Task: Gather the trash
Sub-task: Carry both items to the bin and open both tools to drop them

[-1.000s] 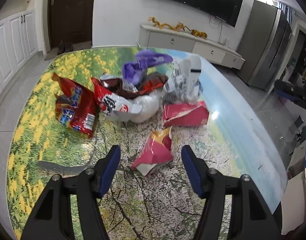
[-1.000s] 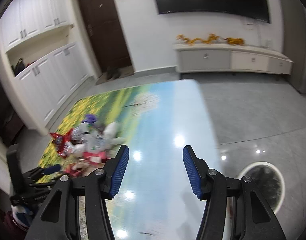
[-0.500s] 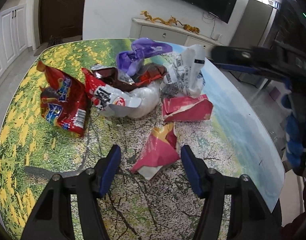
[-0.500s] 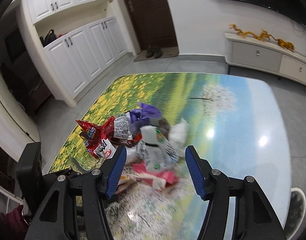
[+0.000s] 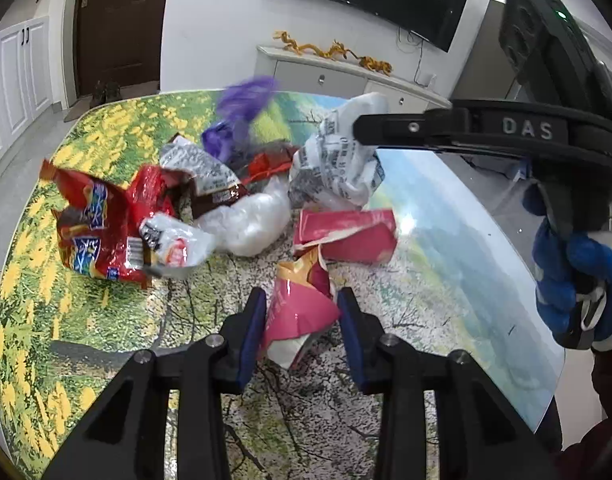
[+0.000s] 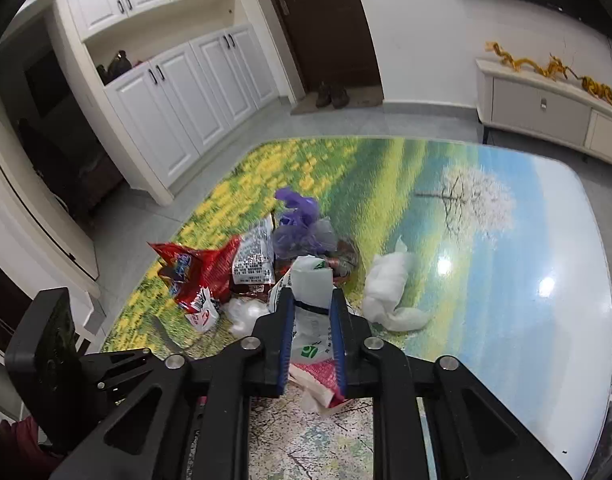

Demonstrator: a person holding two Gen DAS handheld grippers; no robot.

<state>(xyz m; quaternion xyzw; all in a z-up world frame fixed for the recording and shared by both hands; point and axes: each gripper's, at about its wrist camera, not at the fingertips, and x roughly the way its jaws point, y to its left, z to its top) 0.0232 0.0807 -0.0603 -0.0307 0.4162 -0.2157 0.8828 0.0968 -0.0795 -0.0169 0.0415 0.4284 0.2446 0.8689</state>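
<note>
The left claw (image 5: pixel 299 314) is closing around the crumpled pink-and-orange snack bag (image 5: pixel 299 308) lying on the landscape-printed table (image 5: pixel 446 280), just in front of the flattened pink carton (image 5: pixel 348 234). The right claw (image 6: pixel 312 320) is pinching the white printed plastic bag (image 6: pixel 312 280) standing behind that carton. Both wrappers are thin and slippery, so either could be slipping free on the lift, or dragging neighbouring litter towards the table edge.

Right gripper (image 6: pixel 310 330) low in centre frame, blue pads closed on white printed bag (image 6: pixel 310 280), red snack packets (image 6: pixel 193 268) left, purple wrapper (image 6: pixel 299 220) above, crumpled white tissue (image 6: pixel 390 292) right, on landscape-print table (image 6: pixel 506 240)
</note>
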